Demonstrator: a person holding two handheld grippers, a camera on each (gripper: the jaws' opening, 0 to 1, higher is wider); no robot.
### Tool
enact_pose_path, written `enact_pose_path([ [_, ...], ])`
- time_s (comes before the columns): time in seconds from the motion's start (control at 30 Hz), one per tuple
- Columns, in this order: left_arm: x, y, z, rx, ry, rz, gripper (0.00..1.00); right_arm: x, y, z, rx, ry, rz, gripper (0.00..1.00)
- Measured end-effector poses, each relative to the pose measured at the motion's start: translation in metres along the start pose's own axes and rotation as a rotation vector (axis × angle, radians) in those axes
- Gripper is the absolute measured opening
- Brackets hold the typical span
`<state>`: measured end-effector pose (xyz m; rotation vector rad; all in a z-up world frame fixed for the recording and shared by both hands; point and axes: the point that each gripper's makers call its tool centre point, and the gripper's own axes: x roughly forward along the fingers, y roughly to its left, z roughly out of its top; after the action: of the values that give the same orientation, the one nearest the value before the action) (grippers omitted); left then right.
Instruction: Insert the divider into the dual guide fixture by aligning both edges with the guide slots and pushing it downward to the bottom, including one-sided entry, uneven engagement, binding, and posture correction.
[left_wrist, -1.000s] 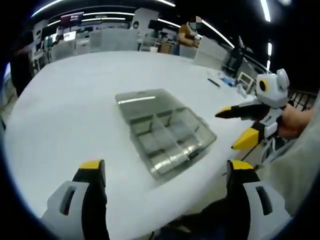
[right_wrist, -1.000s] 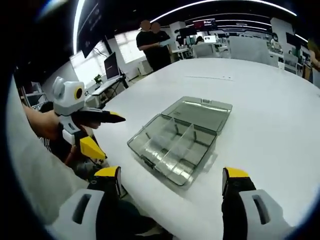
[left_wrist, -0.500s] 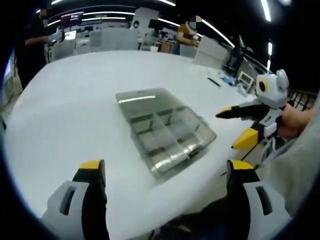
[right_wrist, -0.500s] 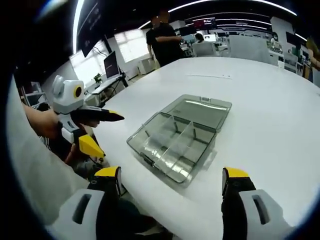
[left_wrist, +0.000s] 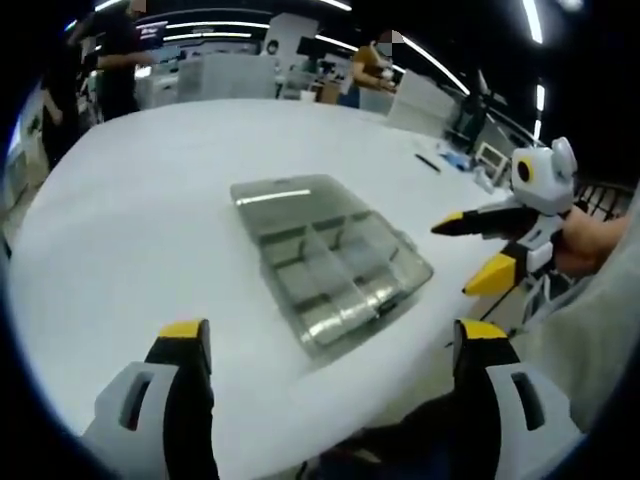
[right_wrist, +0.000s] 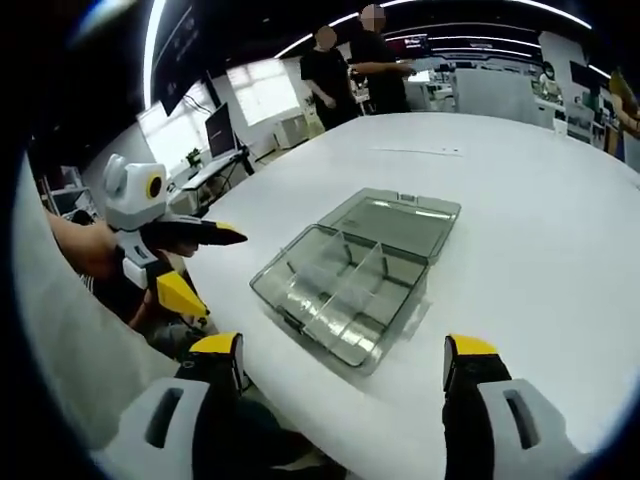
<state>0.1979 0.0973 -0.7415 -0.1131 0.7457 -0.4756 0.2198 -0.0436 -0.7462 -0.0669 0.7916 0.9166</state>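
A clear smoky plastic box (left_wrist: 330, 265) (right_wrist: 345, 285) lies on the white table (left_wrist: 140, 230) (right_wrist: 530, 230) near its edge, lid (right_wrist: 400, 222) folded flat open behind the tray. Inside the tray, thin clear dividers (right_wrist: 352, 287) stand upright in their slots, splitting it into compartments. The left gripper (left_wrist: 330, 345) hangs short of the box, jaws spread wide with nothing between them; seen from the right gripper view it sits left of the box (right_wrist: 190, 262), off the table edge, jaws parted. The right gripper (right_wrist: 340, 358) likewise hovers short of the box, released and empty; in the left gripper view it sits right of the box (left_wrist: 470, 250). People (right_wrist: 345, 65) stand beyond the table's far side from the box.
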Motion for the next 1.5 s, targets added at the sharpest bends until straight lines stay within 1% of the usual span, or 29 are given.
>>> enact_pose_path([
  [1.03, 0.0018, 0.0004, -0.0053, -0.003, 0.012, -0.004, 0.98, 0.0019, 0.0018, -0.0016, 0.005, -0.001, 0.010, 0.80],
  [1.23, 0.0014, 0.0007, -0.0027, -0.004, 0.006, -0.003, 0.98, 0.0013, 0.0036, -0.0034, -0.002, 0.007, 0.014, 0.80],
  [1.5, 0.0013, -0.0007, -0.0040, -0.003, 0.006, -0.003, 0.98, 0.0004, 0.0019, -0.0010, 0.000, 0.000, 0.009, 0.80],
])
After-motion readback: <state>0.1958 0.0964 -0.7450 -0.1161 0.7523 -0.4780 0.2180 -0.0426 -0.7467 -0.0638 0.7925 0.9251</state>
